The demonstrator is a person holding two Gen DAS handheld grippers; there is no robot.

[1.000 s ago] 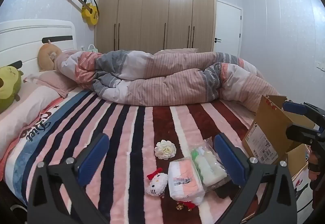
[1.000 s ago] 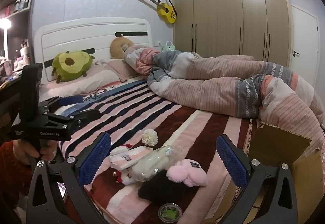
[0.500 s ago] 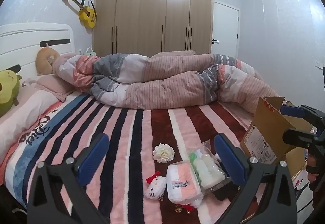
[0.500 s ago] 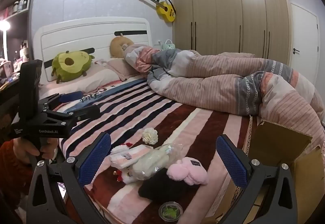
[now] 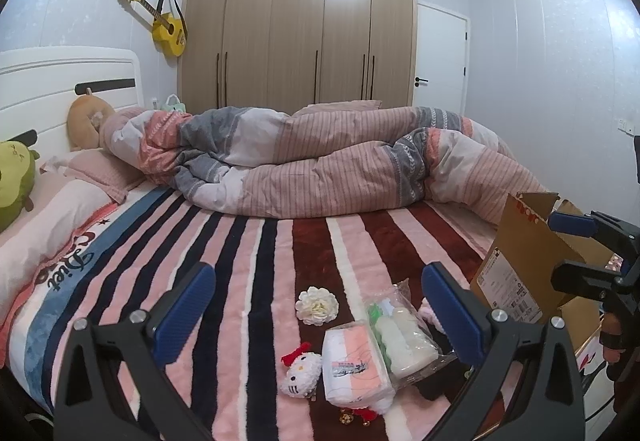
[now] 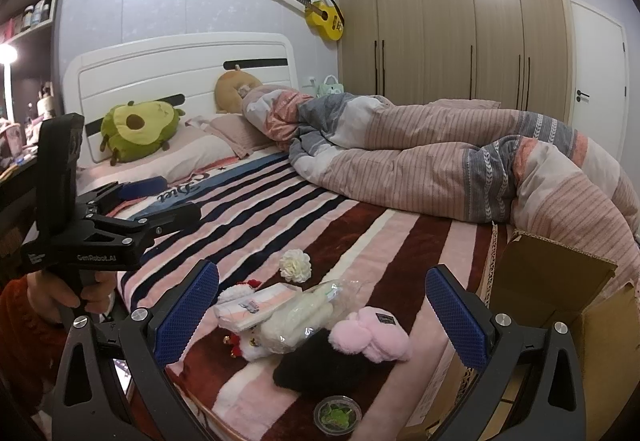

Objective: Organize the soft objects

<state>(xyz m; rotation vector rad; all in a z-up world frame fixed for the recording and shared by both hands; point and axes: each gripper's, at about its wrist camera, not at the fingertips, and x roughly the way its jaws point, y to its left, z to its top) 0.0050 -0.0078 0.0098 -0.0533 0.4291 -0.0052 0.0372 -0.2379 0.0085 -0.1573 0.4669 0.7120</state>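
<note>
**Both grippers drift, pile untouched**

Slight drift only since a second ago — the left view has tilted up and swung a little, the right view has barely shifted; nothing in the pile has moved.

Left gripper (image 5: pixel 318 305) is spread wide and empty, hovering above the near edge of the striped blanket (image 5: pixel 248 281). Right gripper (image 6: pixel 322 305) is also wide and empty, over the same pile from the other side.

Pile sits near the foot-side edge of the bed, just beside the open cardboard box (image 6: pixel 560 293):
- white fabric flower (image 5: pixel 317 306), a bit apart from the rest
- small white cat plush (image 5: pixel 300 373), touching the folded cloth pack (image 5: pixel 354 361)
- clear plastic bag (image 5: pixel 404 337) of soft pale items
- pink fluffy earmuffs (image 6: pixel 372 333) lying on a black fuzzy item (image 6: pixel 320 369)

Handling guess — everything looks light and squashy. Plush and earmuffs should compress, so pinch mid-body. Bag is probably slippery; grab a bunched fold, not the flat face. Flower looks delicate, so close gently.
</note>
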